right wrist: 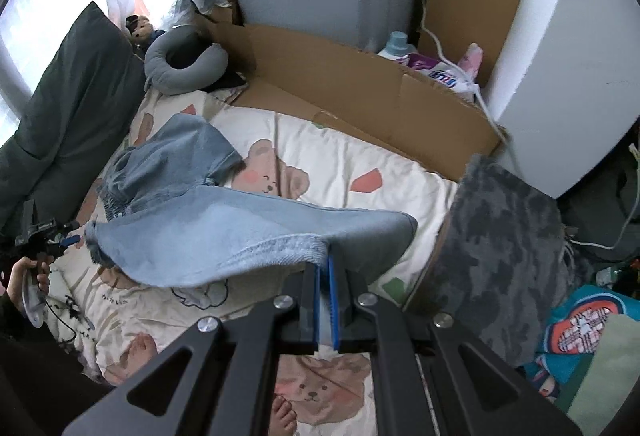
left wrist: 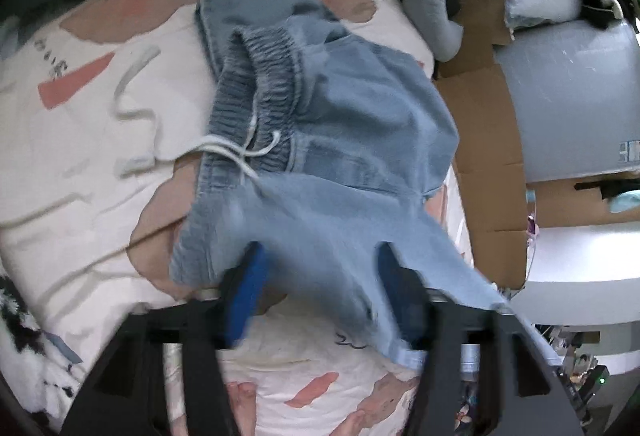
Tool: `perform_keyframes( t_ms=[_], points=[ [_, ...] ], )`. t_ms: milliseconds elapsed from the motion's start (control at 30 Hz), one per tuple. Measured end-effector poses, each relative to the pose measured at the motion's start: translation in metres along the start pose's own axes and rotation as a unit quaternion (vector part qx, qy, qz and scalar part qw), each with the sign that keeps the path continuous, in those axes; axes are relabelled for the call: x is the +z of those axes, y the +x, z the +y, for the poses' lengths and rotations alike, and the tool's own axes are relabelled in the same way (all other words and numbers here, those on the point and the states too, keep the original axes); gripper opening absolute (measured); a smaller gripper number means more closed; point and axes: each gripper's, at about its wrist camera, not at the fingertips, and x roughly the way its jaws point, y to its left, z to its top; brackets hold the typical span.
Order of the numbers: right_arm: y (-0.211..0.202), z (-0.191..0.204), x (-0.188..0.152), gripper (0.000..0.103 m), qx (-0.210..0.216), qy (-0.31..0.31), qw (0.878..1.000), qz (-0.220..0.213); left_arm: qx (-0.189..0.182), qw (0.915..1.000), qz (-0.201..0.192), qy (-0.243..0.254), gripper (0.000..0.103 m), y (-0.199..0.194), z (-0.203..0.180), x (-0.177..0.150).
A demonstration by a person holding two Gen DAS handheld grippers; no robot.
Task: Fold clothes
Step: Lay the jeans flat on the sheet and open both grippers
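The right claw (right wrist: 325,262) is clamped on the hem of the light-blue denim shorts with a ribbed elastic waistband (right wrist: 224,224), lifted mid-frame above the bear-print bedsheet (right wrist: 340,172), while the left claw (left wrist: 320,276) gapes under the cloth, so a fold looks underway, needing that edge carried over.

We see one garment, a pair of light blue denim shorts (left wrist: 352,124) with a ribbed elastic waistband (left wrist: 260,84) and a white drawstring (left wrist: 240,152) tied at the front. They lie partly on the bed, the waistband end crumpled on the patterned cover, while a leg hem (right wrist: 280,248) is lifted off it and stretched out sideways.
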Motion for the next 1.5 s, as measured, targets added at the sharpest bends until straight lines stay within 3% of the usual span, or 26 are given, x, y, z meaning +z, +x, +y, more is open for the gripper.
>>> perform_keyframes(
  t_ms=[367, 667, 867, 1100, 1300, 1500],
  points=[
    [-0.038, -0.021, -0.029, 0.003, -0.027, 0.019, 0.999, 0.013, 0.036, 0.9977, 0.039, -0.043, 0.072, 0.026, 0.051, -0.040],
    [-0.015, -0.046, -0.062, 0.003, -0.043, 0.054, 0.997, 0.047, 0.049, 0.9956, 0.063, -0.049, 0.072, 0.050, 0.077, -0.062],
    [0.024, -0.070, -0.094, 0.006, -0.050, 0.094, 0.990, 0.097, 0.056, 0.9967, 0.044, -0.039, 0.072, 0.036, 0.076, -0.046],
    [0.032, -0.078, -0.116, 0.015, -0.043, 0.121, 0.987, 0.101, 0.081, 0.9960, -0.013, -0.035, 0.072, 0.005, 0.077, -0.005],
    [0.041, -0.079, -0.129, 0.019, -0.030, 0.134, 0.985, 0.106, 0.085, 0.9930, -0.039, -0.072, 0.072, 0.000, 0.093, 0.020],
    [0.049, -0.080, -0.142, 0.029, -0.017, 0.148, 0.983, 0.112, 0.072, 0.9878, -0.062, -0.123, 0.072, 0.014, 0.114, 0.031]
  ],
)
